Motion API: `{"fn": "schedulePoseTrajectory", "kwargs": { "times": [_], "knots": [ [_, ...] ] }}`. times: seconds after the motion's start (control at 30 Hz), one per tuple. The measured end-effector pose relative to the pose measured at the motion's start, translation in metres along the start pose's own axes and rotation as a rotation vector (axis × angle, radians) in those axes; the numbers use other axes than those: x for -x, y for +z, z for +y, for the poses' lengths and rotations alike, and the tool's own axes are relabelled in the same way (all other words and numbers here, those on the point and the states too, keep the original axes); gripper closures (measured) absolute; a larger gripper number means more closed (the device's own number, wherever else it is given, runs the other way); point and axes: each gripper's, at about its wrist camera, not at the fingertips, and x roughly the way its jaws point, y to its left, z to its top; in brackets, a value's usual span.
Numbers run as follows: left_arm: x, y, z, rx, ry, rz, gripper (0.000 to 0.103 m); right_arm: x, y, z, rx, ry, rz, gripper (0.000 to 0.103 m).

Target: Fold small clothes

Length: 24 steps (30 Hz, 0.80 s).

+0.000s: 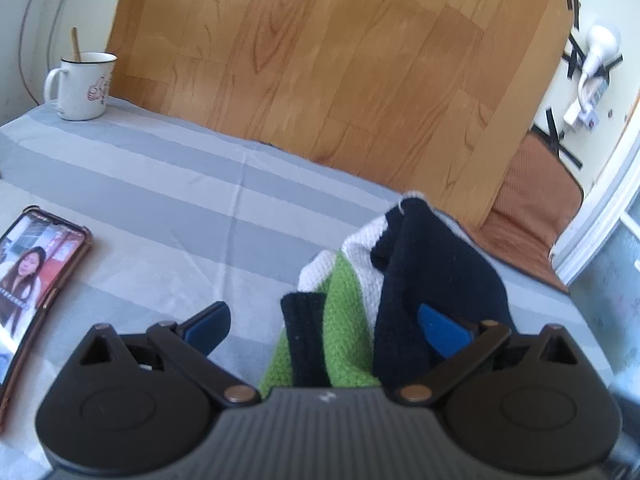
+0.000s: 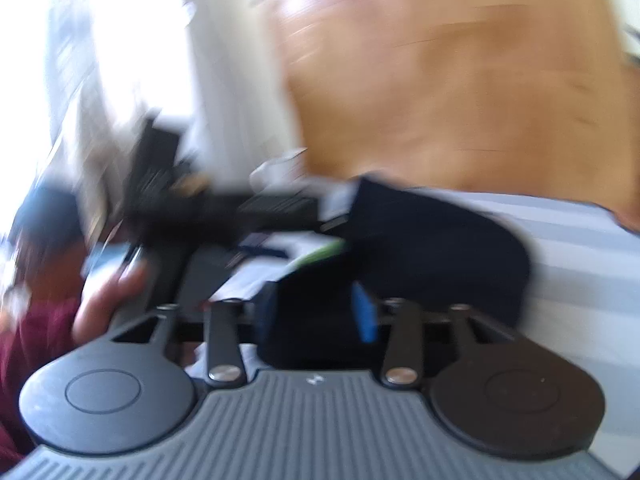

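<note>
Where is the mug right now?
In the left wrist view, the mug stands at far left on the striped cloth, against the wooden board, beyond the phone.

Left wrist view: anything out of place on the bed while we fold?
Yes: two things that are not laundry sit on the striped sheet. A phone with its screen lit lies at the left edge, and a white mug with a stick in it stands at the far left corner. The knit garment lies bunched, not flat.
</note>
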Motion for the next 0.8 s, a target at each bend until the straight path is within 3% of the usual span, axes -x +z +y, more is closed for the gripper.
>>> {"fn": "schedulePoseTrajectory", "kwargs": {
  "times": [0.07,0.1,0.2,0.3,0.43,0.5,0.6,0.67,0.73,0.8],
  "knots": [
    [-0.007,-0.002,0.003,-0.001,-0.030,0.047,0.000,0.012,0.003,-0.027,-0.137,-0.074,-0.055,0.017],
    [-0.010,-0.003,0.005,0.010,-0.052,0.073,0.000,0.017,0.003,-0.041,-0.205,-0.111,-0.073,0.012],
    [-0.015,-0.006,0.018,0.077,-0.150,0.140,0.000,0.019,-0.001,-0.071,-0.349,-0.121,-0.053,0.012],
    [-0.014,-0.007,0.019,0.099,-0.214,0.165,0.000,0.004,-0.009,-0.083,-0.411,-0.081,0.020,0.011],
    [-0.015,-0.016,0.011,0.068,-0.229,0.152,0.000,-0.025,-0.019,-0.083,-0.417,-0.024,0.114,0.011],
    [-0.016,-0.021,0.007,0.051,-0.229,0.126,0.001,-0.041,-0.023,-0.083,-0.410,0.015,0.120,0.011],
    [-0.019,-0.024,0.000,0.029,-0.245,0.112,0.007,-0.056,-0.016,-0.065,-0.350,0.002,0.124,0.025],
    [-0.020,-0.021,-0.005,0.032,-0.248,0.104,0.010,-0.054,-0.010,-0.056,-0.291,-0.017,0.068,0.043],
    [-0.023,-0.010,-0.012,0.038,-0.276,0.094,0.014,-0.051,-0.003,-0.055,-0.237,-0.018,0.017,0.051],
    [-0.028,0.006,-0.021,0.034,-0.293,0.078,0.018,-0.046,0.008,-0.058,-0.211,-0.030,-0.037,0.052]
  ]
}}
